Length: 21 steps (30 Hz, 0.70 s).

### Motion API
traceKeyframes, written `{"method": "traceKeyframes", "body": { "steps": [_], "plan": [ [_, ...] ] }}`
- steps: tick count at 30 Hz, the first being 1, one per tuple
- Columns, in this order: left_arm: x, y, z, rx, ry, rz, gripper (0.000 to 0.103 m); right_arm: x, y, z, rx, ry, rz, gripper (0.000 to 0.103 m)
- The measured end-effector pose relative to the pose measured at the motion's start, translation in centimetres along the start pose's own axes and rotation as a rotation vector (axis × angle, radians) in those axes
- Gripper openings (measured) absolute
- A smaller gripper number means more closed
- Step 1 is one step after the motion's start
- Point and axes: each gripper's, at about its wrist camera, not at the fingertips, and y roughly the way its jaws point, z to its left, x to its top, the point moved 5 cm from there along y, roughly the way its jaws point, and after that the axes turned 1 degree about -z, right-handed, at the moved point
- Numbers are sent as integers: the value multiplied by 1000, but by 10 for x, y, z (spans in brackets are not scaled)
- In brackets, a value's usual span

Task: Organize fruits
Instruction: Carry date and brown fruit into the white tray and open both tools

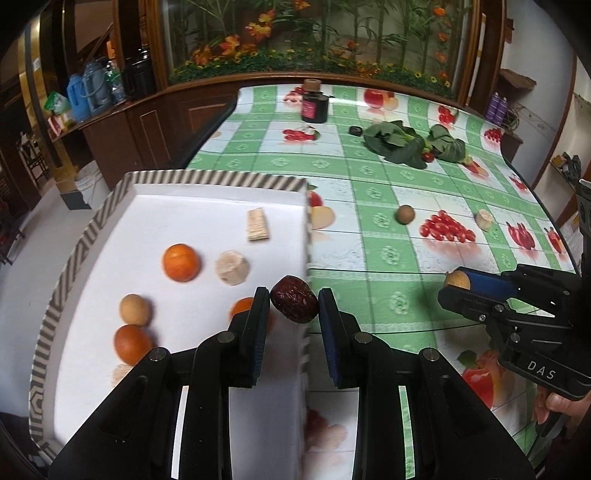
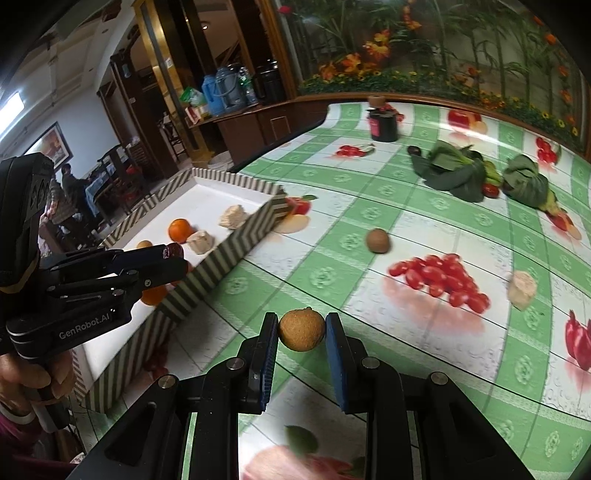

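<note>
Left tool point(image 1: 293, 308) closed on a red date point(image 1: 294, 304), held over the right edge of the white tray point(image 1: 207, 206). Right tool point(image 2: 301, 332) closed on a brown longan point(image 2: 301, 329), above the worktop point(image 2: 406, 229), to the right of the tray.

Ahead-left of the left tool, in the tray: orange point(image 1: 181, 262), pale chunk point(image 1: 232, 267), cracker point(image 1: 257, 224), tan longan point(image 1: 135, 309).

Ahead of the right tool, loose on the worktop: another longan point(image 2: 377, 240); to its right a pale chunk point(image 2: 521, 288). Further ahead: leafy greens point(image 2: 458, 171), dark jar point(image 2: 384, 123).

Worktop cover is glossy green-and-white check with fruit prints. Behind the worktop, a wood-framed flower mural point(image 1: 314, 33); to its left a wooden counter with blue jugs point(image 1: 79, 96).
</note>
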Motion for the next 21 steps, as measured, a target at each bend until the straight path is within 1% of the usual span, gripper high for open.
{"method": "traceKeyframes", "body": {
  "steps": [12,21],
  "plan": [
    [-7,-11,41,37,-55,-10,26,13,15,42,40,-68,10,25],
    [-14,-14,83,77,-111,-1,26,25,28,65,63,-113,18,25]
  ]
}}
